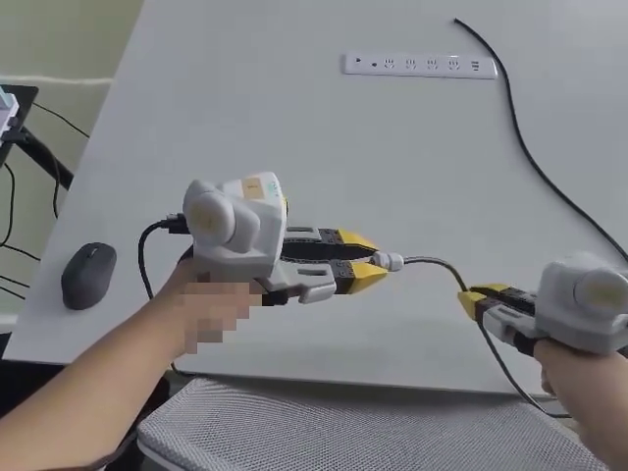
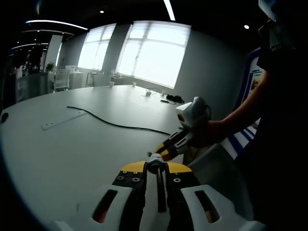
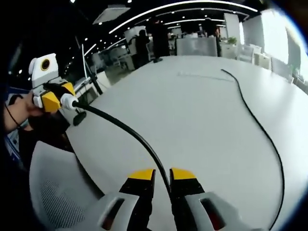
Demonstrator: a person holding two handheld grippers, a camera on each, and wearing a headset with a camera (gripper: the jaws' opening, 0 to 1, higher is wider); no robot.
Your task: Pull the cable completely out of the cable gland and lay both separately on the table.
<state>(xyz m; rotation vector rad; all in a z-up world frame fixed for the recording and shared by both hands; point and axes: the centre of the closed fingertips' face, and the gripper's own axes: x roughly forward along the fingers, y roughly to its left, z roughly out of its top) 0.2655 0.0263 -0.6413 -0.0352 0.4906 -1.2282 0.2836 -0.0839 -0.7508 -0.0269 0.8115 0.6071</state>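
Left gripper (image 1: 378, 259): fingers clamping the gland (image 1: 391, 261). Right gripper (image 1: 469, 300): fingers pinching the cable (image 1: 432, 261), which is running rightward out of it.

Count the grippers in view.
2. The left gripper clamps the gland over the table; the right gripper, to its right, clamps the cable.

Large grey table (image 1: 294, 128), bright windows (image 2: 154, 53), ceiling light strips (image 3: 192, 6), mesh chair (image 1: 343, 432).

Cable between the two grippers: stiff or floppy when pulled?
Probably semi-stiff: the cable holds a smooth arch from gland to right gripper. Its tail droops past the table edge, so likely limp over length. Thin, round: may slip.
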